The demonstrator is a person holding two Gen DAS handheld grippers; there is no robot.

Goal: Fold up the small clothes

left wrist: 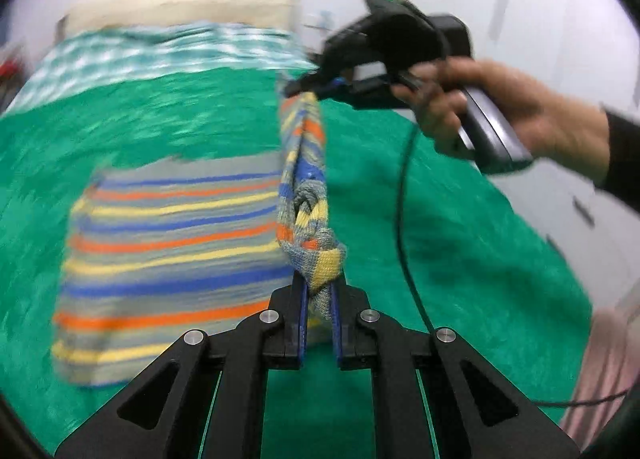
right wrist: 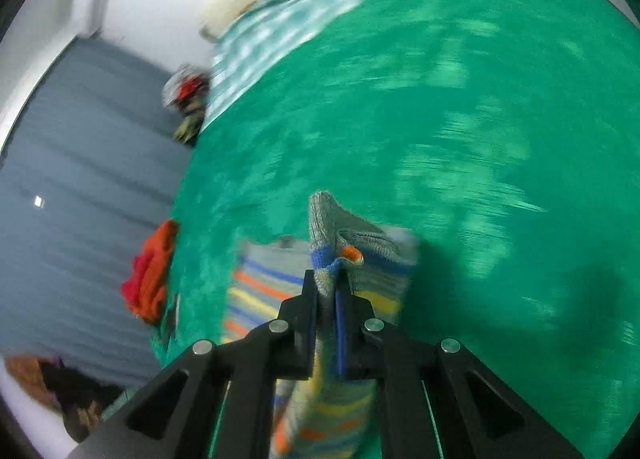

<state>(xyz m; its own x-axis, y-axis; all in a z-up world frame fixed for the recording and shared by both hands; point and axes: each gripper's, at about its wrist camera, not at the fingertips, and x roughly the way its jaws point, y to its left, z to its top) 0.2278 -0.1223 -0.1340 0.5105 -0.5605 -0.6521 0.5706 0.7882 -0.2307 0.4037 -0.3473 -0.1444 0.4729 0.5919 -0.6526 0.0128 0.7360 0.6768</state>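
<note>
A small knitted garment [left wrist: 172, 243] with grey, blue, orange and yellow stripes hangs above a green blanket [left wrist: 460, 219]. My left gripper [left wrist: 319, 291] is shut on one bunched edge of it. My right gripper [left wrist: 308, 89], held by a hand, is shut on the same edge farther away, so the edge is stretched between the two. In the right wrist view my right gripper [right wrist: 328, 287] pinches a grey and blue fold of the garment [right wrist: 360, 255], whose striped body [right wrist: 260, 291] hangs below. The frames are blurred by motion.
The green blanket [right wrist: 440, 119] covers a bed with a teal checked sheet [left wrist: 160, 51] at its head. A black cable [left wrist: 404, 219] hangs from the right gripper. Red and orange clothes [right wrist: 150, 275] lie at the bed's edge, with more items [right wrist: 188, 99] beyond.
</note>
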